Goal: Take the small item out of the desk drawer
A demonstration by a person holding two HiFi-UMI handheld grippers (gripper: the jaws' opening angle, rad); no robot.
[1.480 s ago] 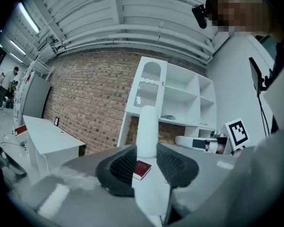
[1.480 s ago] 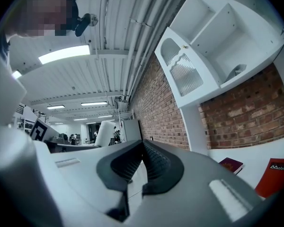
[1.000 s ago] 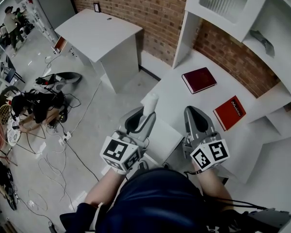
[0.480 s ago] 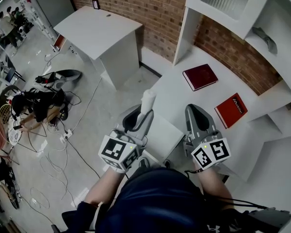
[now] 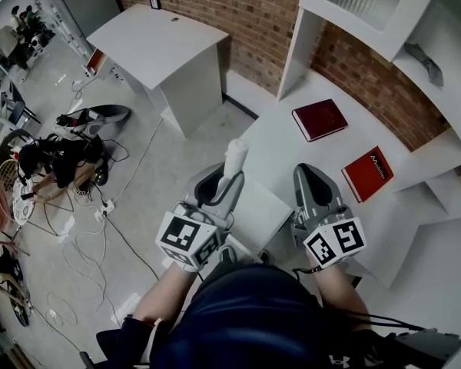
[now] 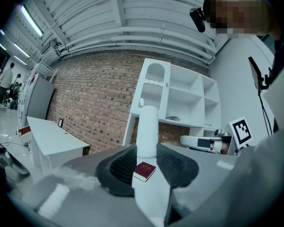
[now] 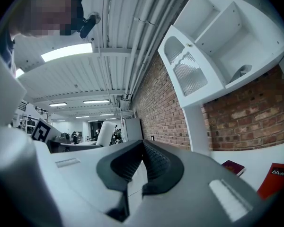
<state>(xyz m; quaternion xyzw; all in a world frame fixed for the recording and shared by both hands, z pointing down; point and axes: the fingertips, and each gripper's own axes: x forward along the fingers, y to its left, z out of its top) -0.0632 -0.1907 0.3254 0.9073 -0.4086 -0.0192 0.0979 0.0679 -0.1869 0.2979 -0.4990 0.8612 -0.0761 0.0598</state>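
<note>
At the white desk (image 5: 292,156), left gripper (image 5: 229,184) still clamps the white cylinder (image 5: 235,158).

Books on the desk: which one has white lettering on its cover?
The brighter red book, the one further right. The dark maroon book, lying closer to the brick wall, shows no lettering that can be made out.

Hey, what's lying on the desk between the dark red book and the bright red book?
Nothing. In the head view the stretch of white desk top between the dark red book and the bright red book is bare.
</note>
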